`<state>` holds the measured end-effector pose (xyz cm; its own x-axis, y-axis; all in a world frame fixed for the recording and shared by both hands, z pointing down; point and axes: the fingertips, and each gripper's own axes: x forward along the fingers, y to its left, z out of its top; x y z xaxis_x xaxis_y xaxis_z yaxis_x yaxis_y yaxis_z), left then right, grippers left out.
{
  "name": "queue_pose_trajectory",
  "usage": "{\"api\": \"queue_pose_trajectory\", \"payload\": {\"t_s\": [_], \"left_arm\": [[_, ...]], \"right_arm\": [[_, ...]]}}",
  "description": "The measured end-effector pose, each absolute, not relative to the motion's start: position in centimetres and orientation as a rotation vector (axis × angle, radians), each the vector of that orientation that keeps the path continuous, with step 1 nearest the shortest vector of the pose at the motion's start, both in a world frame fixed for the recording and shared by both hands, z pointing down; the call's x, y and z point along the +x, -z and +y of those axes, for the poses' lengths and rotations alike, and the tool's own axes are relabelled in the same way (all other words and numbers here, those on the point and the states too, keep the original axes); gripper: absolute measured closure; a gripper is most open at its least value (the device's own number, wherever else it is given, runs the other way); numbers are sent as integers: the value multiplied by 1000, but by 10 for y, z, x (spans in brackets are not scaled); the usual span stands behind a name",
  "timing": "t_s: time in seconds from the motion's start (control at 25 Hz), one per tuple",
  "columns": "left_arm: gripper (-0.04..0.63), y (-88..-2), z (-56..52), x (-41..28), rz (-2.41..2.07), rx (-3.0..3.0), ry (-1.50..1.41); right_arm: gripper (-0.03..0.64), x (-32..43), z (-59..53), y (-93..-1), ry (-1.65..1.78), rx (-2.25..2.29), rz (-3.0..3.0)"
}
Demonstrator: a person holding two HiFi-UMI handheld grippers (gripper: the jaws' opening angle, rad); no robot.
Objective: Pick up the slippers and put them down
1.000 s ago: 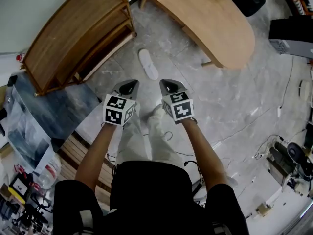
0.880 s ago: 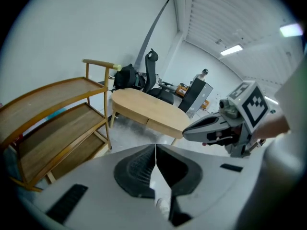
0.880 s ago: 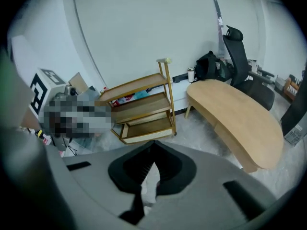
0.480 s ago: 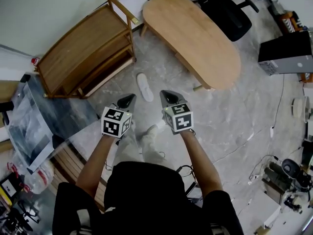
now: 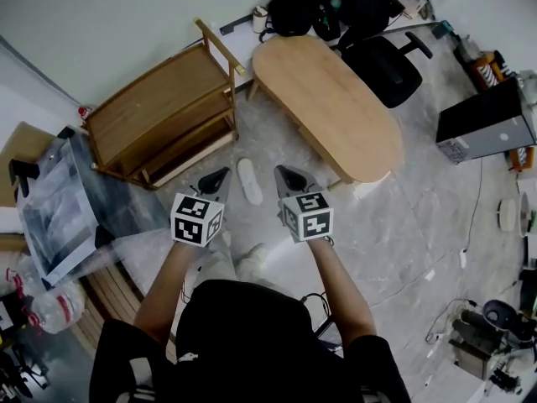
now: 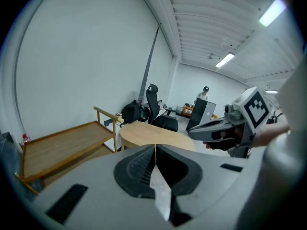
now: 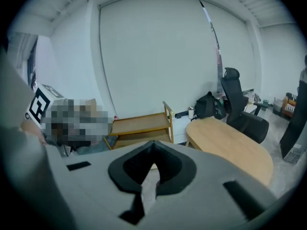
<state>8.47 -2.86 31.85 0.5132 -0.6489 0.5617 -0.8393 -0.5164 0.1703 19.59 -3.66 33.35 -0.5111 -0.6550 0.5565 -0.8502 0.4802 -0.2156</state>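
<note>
Left tongs: the left gripper [image 6: 155, 150] has its jaws pressed together with nothing between them. In the head view it is held out in front of the person, angled downward, marker cube uppermost.
Right tongs: the right gripper [image 7: 152, 147] has its jaws closed tip to tip and is empty. It is held level with the left one and apart from it.
Task item: one white flat slipper [image 5: 249, 180] lies on the grey marbled floor [image 5: 403, 217]. In the head view it shows between the two gripper tips. Neither gripper touches it.
Second slipper: cannot be made out in any view.
Left surroundings: a slatted wooden shelf unit [image 5: 159, 116] stands tilted against the wall, near the slipper.
Right surroundings: an oval light-wood table [image 5: 331, 107] stands just beyond the slipper, beside the shelf unit.
Behind the table: a black office chair [image 5: 386, 65] and a black backpack [image 5: 295, 8].
Far right: a dark computer tower [image 5: 487, 124] stands on the floor, well apart from the slipper.
</note>
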Motion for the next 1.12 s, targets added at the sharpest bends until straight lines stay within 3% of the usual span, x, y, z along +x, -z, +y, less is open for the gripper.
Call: {"api": "queue_pose_trajectory", "payload": {"t_s": [0.56,1.12], "left_arm": [[588,-205,18,110,-1330,2529,-474],[588,-133,26,72,-1369,2654,-354]], "right_arm": [[617,220,-10,-227,-507,1344,-2523],[617,161,-2,-155,-340,1315,-2639]]}}
